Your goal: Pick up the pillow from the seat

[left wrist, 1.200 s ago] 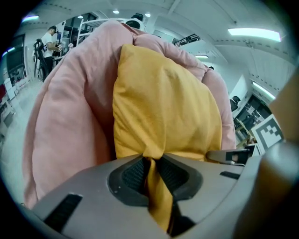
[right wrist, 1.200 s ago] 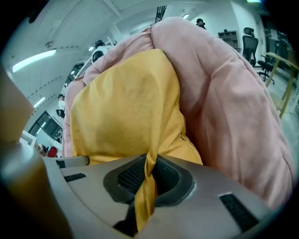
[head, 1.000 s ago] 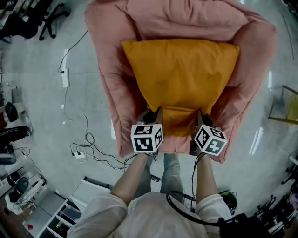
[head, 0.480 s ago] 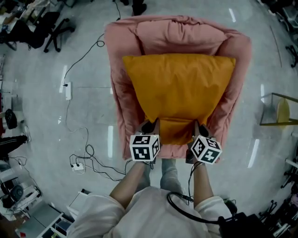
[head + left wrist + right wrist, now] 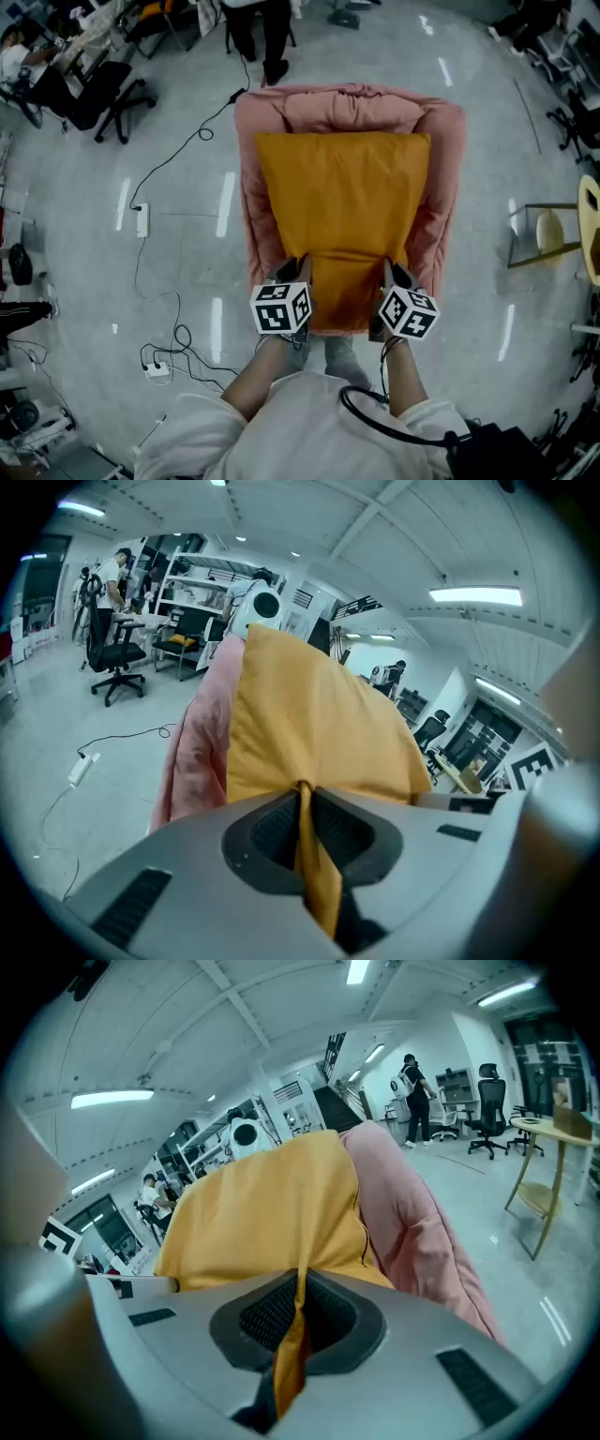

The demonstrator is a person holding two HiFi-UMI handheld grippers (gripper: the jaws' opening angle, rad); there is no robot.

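The L gripper [image 5: 296, 266] is gripping the near edge of the large orange fabric pillow [image 5: 342, 211] by its L corner. In the left gripper view its jaws are sitting narrow, w/ a thin fold of orange cloth pinched between the dark ribbed pads [image 5: 272, 832]. The R gripper [image 5: 388, 272] is holding the near R corner the same way. Its jaws are almost together on a pleat of the fabric, as the right gripper view shows.

The pillow is lying over the pink padded armchair [image 5: 442, 187], covering most of the seat, w/ its far edge reaching the backrest and an armrest flanking each side. A white power strip [image 5: 142, 219] w/ a black cable is lying on the glossy grey floor [image 5: 187, 281], well apart to the L. A black office chair [image 5: 112, 94] is standing further off.
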